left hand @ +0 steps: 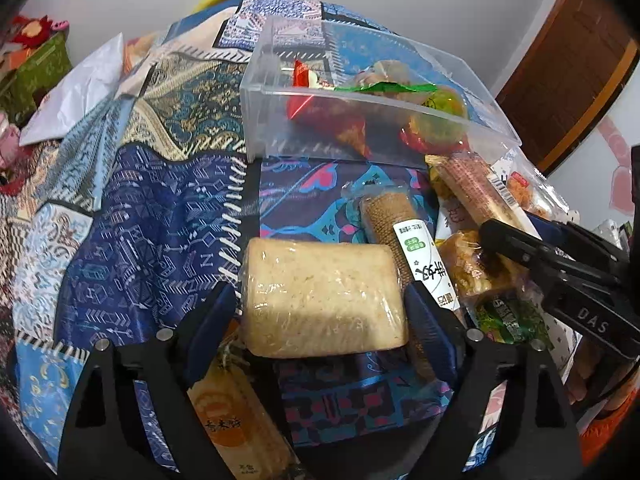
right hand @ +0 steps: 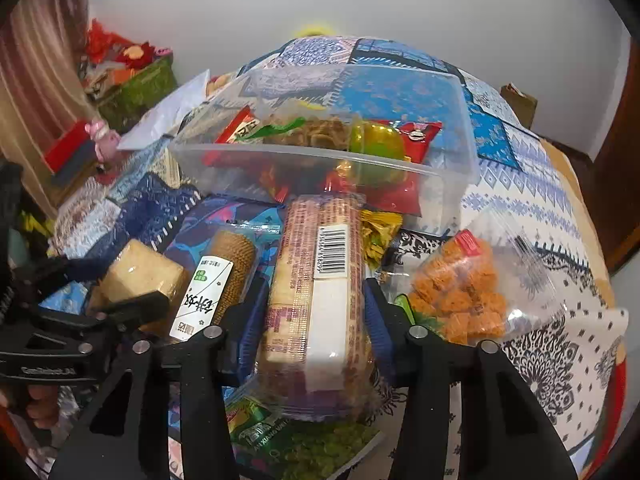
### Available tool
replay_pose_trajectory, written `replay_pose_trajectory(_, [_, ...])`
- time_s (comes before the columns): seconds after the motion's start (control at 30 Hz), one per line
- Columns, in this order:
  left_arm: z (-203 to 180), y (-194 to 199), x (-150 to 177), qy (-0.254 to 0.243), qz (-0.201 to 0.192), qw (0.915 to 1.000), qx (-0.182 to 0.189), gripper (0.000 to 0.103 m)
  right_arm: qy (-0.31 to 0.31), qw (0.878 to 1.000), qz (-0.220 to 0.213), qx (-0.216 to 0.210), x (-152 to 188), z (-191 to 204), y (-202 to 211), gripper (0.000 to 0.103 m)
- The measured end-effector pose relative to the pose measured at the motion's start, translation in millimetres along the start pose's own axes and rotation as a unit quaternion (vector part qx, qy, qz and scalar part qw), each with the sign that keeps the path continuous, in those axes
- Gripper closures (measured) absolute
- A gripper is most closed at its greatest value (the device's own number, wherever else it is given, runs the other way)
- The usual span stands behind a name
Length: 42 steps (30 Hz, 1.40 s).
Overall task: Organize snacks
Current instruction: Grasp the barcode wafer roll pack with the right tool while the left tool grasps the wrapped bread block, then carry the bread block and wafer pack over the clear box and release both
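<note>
Snacks lie heaped on the patterned bench [left hand: 168,216] before the clear bin [left hand: 360,120]: the left gripper [left hand: 320,312] straddles a stiff, light rice-cake block [left hand: 324,300], seemingly unclenched, while the right gripper [right hand: 312,312] clamps a crinkly, fragile cracker pack [right hand: 316,280] mid-length, long axis pointing toward the bin.

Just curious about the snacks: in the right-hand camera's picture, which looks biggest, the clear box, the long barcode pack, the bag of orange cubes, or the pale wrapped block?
1. clear box
2. long barcode pack, though it lies nearest the camera, which enlarges it
3. bag of orange cubes
4. pale wrapped block
</note>
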<state>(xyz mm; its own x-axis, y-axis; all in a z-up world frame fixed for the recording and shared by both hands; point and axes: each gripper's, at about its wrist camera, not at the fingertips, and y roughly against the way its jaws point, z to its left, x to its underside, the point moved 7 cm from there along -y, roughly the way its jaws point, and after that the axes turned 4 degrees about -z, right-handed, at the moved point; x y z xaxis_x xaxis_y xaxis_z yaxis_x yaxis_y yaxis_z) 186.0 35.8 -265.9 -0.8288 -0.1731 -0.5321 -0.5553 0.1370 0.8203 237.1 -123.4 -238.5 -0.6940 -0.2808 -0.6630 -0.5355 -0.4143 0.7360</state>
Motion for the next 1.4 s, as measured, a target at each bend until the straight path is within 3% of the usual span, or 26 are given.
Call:
replay_pose_trajectory(0.2, [4.4, -8.8, 0.2, 0.011, 0.0, 0.9999, -0.005, 0.019, -0.009, 1.0, -0.01, -0.005, 1.7, -2.1, 8.0, 0.061])
replay_pose_trajectory(0.5, [2.5, 7.1, -8.9, -0.002, -0.033, 0.9994, -0.011, 0.024, -0.024, 0.999, -0.033, -0.011, -4.4, -5.9, 25.6, 0.061])
replay_pose_trajectory(1.0, [-7.2, 68.1, -76.5, -0.006, -0.139, 0.9903, -0.008, 0.024, -0.036, 0.994, -0.1, -0.013, -46.6, -17.4, 60.8, 0.061])
replay_pose_trajectory(1.4, [-24.6, 51.3, -138.0, -0.017, -0.169, 0.9855, -0.001, 0.024, -0.049, 0.989, -0.136, 0.008, -90.1, -40.3, 49.3, 0.061])
